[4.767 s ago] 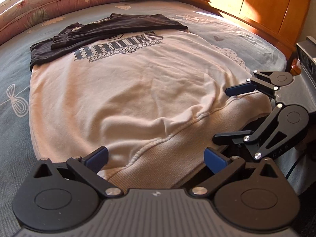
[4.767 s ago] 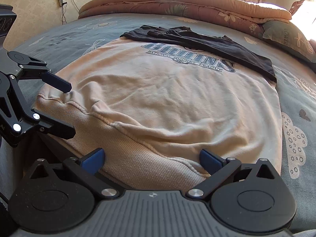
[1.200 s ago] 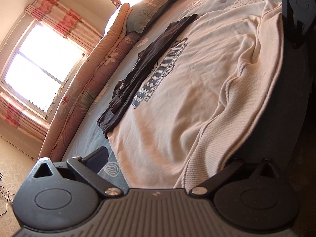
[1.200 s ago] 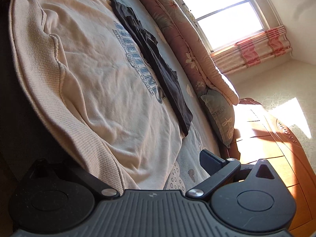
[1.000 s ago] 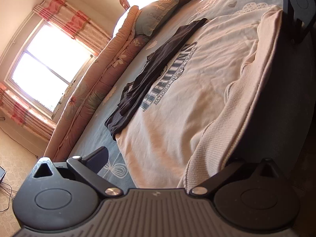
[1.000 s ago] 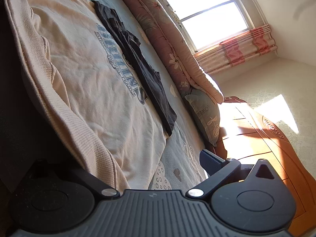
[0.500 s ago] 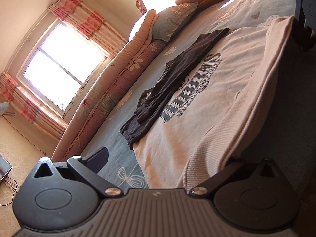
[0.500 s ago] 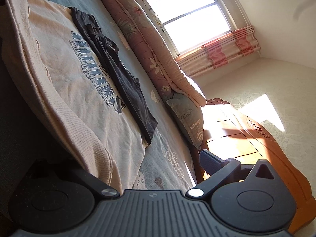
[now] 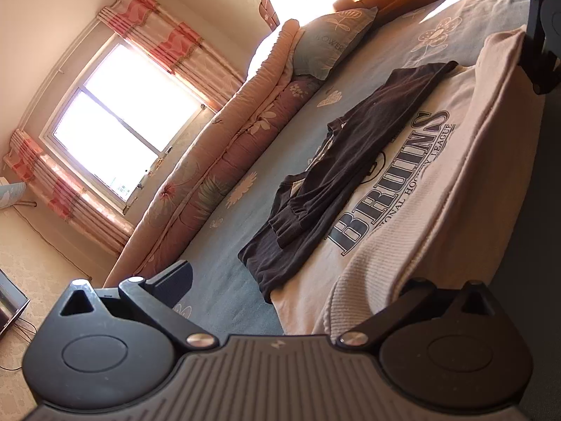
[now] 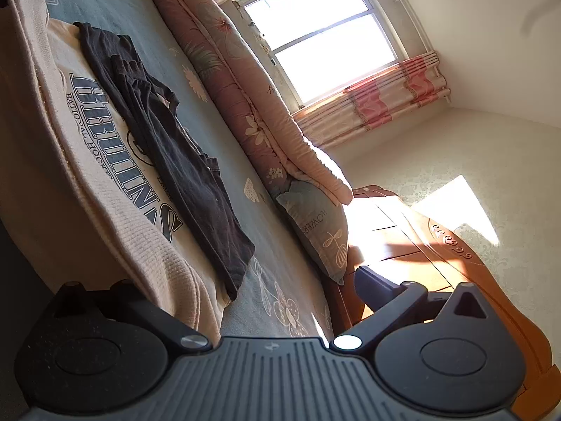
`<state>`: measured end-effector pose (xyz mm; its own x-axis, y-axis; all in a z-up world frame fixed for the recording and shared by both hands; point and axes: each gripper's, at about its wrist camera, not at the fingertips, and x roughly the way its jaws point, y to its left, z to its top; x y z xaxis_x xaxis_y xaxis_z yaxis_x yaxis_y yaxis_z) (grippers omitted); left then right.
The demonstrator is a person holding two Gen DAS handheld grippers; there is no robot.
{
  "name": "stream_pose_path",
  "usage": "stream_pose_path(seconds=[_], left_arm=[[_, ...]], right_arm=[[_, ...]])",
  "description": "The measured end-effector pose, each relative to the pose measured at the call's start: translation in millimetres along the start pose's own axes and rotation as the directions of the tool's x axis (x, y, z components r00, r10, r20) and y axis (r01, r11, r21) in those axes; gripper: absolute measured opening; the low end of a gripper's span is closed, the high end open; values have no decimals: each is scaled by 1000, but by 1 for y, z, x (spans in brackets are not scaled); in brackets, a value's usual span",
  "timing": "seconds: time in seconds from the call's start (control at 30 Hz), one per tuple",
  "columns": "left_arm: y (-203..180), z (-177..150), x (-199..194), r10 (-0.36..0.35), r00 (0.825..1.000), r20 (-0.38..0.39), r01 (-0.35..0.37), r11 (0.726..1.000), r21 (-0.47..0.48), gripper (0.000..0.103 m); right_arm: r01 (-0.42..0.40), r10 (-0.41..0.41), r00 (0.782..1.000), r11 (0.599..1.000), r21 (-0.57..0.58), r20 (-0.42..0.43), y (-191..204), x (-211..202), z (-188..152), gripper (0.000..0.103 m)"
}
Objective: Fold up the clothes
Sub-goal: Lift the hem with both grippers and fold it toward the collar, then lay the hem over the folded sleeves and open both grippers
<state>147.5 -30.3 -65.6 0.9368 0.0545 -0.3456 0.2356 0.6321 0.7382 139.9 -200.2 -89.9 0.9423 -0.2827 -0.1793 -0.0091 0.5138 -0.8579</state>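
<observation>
A cream sweatshirt (image 9: 392, 210) with a "BRUINS" print lies on the bed, and a dark garment (image 9: 354, 161) lies across its upper part. Its ribbed hem (image 9: 371, 273) is raised off the bed and stretched between my two grippers. My left gripper (image 9: 291, 280) stands with its jaws wide apart, the hem draped over its right finger, which is hidden. In the right wrist view the sweatshirt (image 10: 115, 161) rises the same way. My right gripper (image 10: 252, 284) is also spread wide, with the hem (image 10: 168, 280) covering its left finger. The right gripper (image 9: 541, 52) shows at the hem's far corner.
A rolled floral quilt (image 9: 210, 175) and a pillow (image 9: 329, 42) lie along the far side of the blue bedsheet (image 9: 224, 280). A wooden headboard (image 10: 438, 256) stands past the pillow. A bright window (image 10: 322, 28) with pink curtains is behind the quilt.
Both grippers have tilted and carried the hem up off the bed and toward the print and the dark garment. The finger spacing looks the same as before.
</observation>
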Motion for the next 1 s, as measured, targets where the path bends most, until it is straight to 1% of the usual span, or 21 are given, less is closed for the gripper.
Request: stream_pose_path(seconds=[0.3, 0.67, 0.83, 1.0], left_arm=[[12, 19, 58, -19, 1000, 9, 19, 1000, 24, 103], [27, 40, 134, -7, 1000, 27, 5, 998, 59, 103], [32, 46, 162, 3, 1000, 29, -4, 998, 57, 103], [33, 50, 185, 16, 999, 40, -19, 997, 80, 103]], right_arm=[[-15, 15, 1000, 1000, -16, -3, -3, 57, 15, 103], [-18, 19, 1000, 999, -41, 4, -2, 133, 36, 103], [-13, 14, 1000, 999, -52, 13, -2, 163, 46, 103], [-5, 6, 1000, 998, -62, 21, -1, 189, 56, 103]])
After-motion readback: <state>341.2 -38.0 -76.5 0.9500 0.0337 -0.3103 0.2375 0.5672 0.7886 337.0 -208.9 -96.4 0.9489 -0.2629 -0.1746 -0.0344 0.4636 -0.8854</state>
